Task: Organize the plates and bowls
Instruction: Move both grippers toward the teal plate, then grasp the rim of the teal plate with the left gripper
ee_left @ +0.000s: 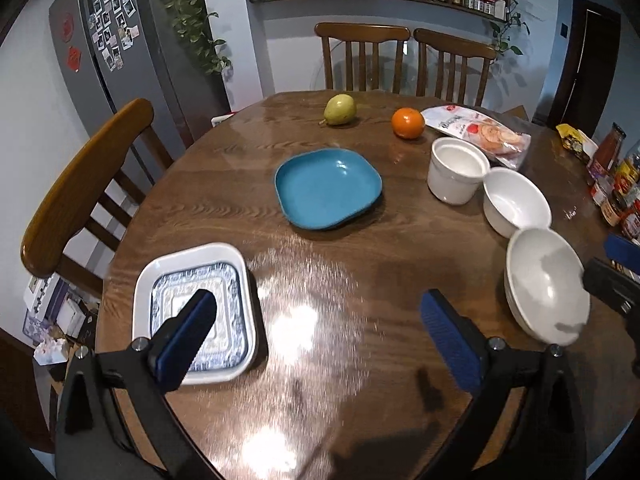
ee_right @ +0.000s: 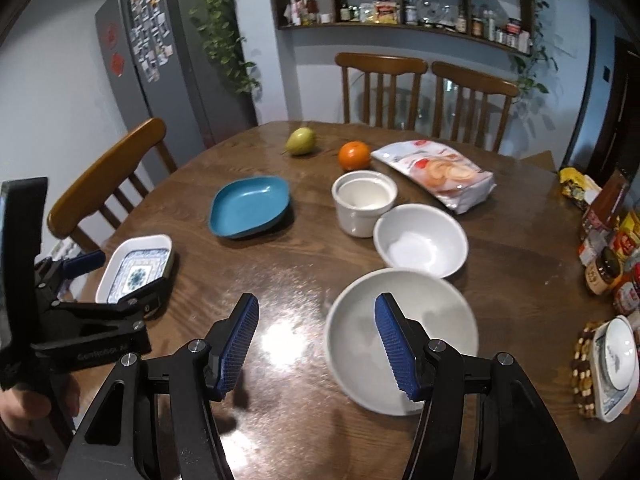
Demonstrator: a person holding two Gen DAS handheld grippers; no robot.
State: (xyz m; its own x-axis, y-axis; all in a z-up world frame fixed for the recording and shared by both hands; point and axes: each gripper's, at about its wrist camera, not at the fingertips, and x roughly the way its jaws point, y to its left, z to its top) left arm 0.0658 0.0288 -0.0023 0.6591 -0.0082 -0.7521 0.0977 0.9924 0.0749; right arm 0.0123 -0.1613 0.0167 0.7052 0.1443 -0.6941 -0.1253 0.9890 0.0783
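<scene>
Left hand-held gripper [ee_left: 320, 328] spread wide, empty, above bare desk [ee_left: 320, 272]; right hand-held gripper [ee_right: 316, 344] half open, empty. Large white bowl [ee_right: 400, 340] near desk edge: careless pinch risks tipping. Blue plate [ee_left: 328, 188] mid-desk, patterned dish [ee_left: 196, 312] far left.

Both cameras ride the grippers, tilted down over the near edge of the round table [ee_left: 224, 184], facing the far chairs [ee_left: 362, 56]; left view sits nearer the stacked square plates [ee_left: 196, 312]; right nearer the white bowl [ee_right: 400, 336]; both share the blue plate [ee_left: 328, 188].
</scene>
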